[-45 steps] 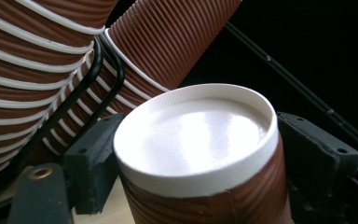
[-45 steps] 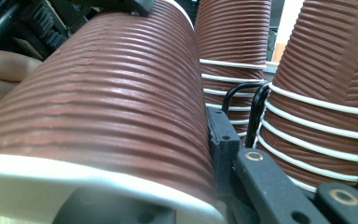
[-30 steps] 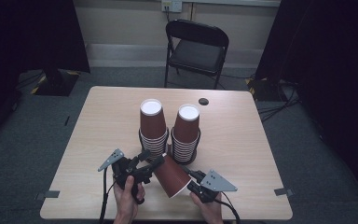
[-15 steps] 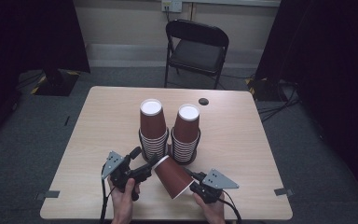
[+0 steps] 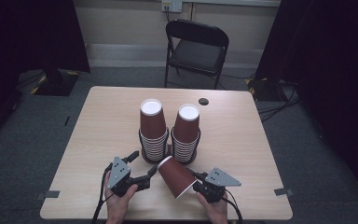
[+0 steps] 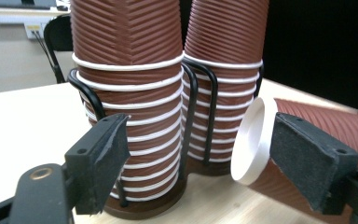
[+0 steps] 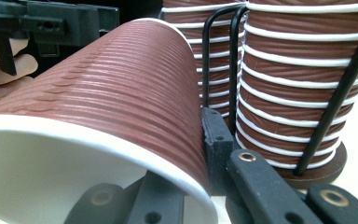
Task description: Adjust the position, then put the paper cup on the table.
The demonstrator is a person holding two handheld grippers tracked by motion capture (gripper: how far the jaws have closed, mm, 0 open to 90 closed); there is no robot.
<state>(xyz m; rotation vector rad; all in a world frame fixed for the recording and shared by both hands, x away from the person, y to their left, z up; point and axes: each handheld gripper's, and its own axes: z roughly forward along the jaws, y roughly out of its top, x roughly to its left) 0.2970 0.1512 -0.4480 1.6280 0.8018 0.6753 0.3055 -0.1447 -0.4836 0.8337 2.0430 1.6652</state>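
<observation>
Lying on its side near the front edge of the desk (image 5: 242, 121), a single brown ribbed paper cup (image 5: 176, 176) was held by the right tongs (image 5: 196, 179), whose jaws were clamped over the rim at its open end, one inside and one outside as seen in the right gripper view. Its white closed bottom was pointed toward the left tongs (image 5: 144, 168), which were spread wide with nothing between the jaws; in the left gripper view that white bottom (image 6: 254, 140) was seen just beside the right-hand jaw, whether touching couldn't be told. Right behind the cup, two tall stacks of the same upside-down cups, the left stack (image 5: 152, 128) and the right stack (image 5: 186, 133), were set side by side in a black wire holder (image 6: 193, 116) on a dark round base. Farther back a small dark round thing (image 5: 203, 101) was lying on the desk, and a black folding chair (image 5: 196, 46) was parked behind it.
</observation>
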